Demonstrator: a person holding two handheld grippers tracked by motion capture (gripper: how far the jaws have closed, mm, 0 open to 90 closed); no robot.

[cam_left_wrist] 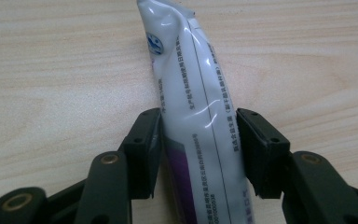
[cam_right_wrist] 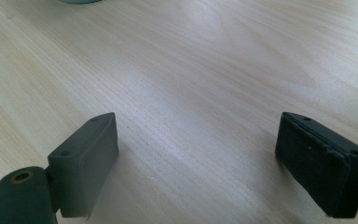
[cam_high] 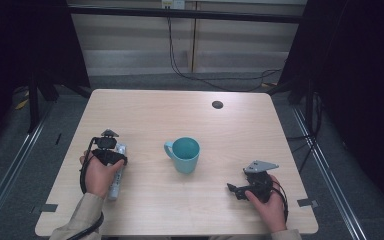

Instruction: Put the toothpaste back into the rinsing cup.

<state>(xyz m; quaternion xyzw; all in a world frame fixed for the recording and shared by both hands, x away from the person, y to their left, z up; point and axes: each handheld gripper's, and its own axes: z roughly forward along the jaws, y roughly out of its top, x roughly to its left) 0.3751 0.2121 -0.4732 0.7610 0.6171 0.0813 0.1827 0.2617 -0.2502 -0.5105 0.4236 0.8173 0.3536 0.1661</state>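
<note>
A white toothpaste tube with a purple band lies flat on the wooden table, its crimped end pointing away from me. My left gripper is shut on it, a black pad pressed to each side of its body. In the high view that gripper sits at the table's left, with the tube running under the hand toward the front edge. My right gripper is open over bare wood with nothing between its pads; the high view puts it at the front right, pointing left.
A teal mug stands upright mid-table between the two grippers, handle to the left; its base edge shows in the right gripper view. A dark round hole marks the table's far side. Cables trail on the floor beyond.
</note>
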